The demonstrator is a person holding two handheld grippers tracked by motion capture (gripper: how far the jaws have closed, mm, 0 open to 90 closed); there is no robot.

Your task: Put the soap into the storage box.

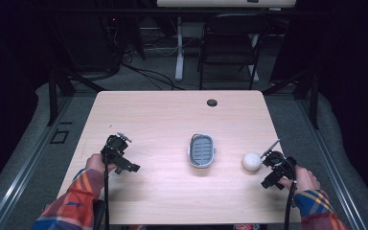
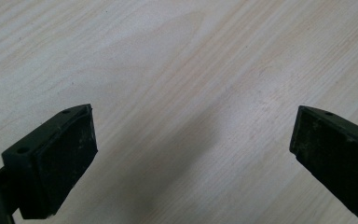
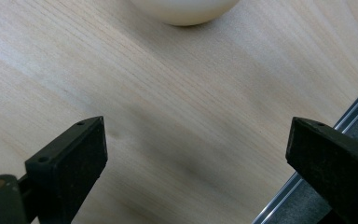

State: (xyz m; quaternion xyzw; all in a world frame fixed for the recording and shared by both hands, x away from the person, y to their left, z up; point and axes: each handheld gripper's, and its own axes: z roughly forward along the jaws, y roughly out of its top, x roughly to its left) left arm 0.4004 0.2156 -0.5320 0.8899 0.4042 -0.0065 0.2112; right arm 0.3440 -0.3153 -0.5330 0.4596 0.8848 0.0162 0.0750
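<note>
- One wooden bench is taking up most of the high view, pale grain, with one small round cable hole near its far edge.
- One dark folding chair is sitting on the floor behind the bench, next to a white desk leg.
- Two forearms in plaid sleeves are coming in from the bottom corners, one per side, both resting low over the near part of the bench.
- The left gripper is hanging over the near-left part of the bench, tipped down at the wood. In the left gripper view its jaws are standing wide apart with nothing but bare bench between them.
- The right gripper is sitting at the near-right, close to the bench's right edge, angled toward the ball. Its jaws are spread wide too, nothing between them, and the right gripper view is catching the metal edge rail under the right-hand jaw.
- One grey basket-like tray with a slotted bottom is lying around the middle of the bench, well apart from both grippers.
- One white ball is resting on the bench just beside the right gripper, between it and the tray. In the right gripper view the ball is sitting ahead of the jaws, not touching them.
</note>
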